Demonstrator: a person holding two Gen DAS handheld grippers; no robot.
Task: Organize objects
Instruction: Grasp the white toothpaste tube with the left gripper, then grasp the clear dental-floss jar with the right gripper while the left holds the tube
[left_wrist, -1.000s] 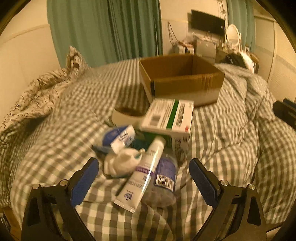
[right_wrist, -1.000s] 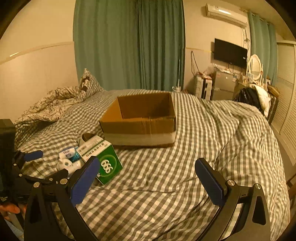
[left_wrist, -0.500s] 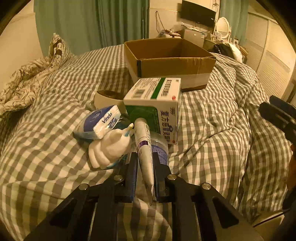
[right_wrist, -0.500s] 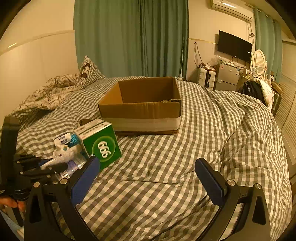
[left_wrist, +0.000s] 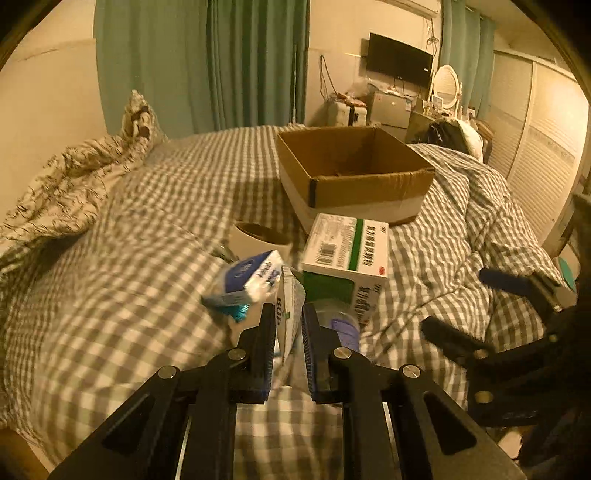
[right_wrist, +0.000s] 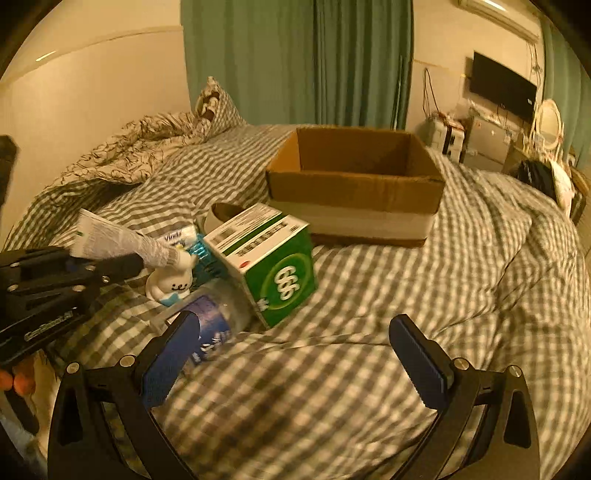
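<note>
My left gripper (left_wrist: 289, 321) is shut on a white tube (left_wrist: 286, 310) and holds it raised above the pile; the right wrist view shows the tube (right_wrist: 118, 240) clear of the bed. Under it lie a tissue pack (left_wrist: 251, 277), a white figurine (right_wrist: 173, 280), a clear jar with a blue label (right_wrist: 210, 325) and a green-and-white medicine box (right_wrist: 273, 258). An open cardboard box (right_wrist: 354, 184) stands behind them, with nothing visible inside. My right gripper (right_wrist: 291, 332) hangs open over the blanket, just right of the jar, holding nothing.
A white roll (left_wrist: 258, 236) sits behind the tissue pack. The checked blanket (right_wrist: 406, 295) covers the bed, and a crumpled patterned duvet (left_wrist: 66, 188) lies at the far left. Furniture and a TV stand beyond the bed's far right.
My left gripper closed on the white tube and lifted it off the pile. My right gripper came down and closer to the green box and jar.
</note>
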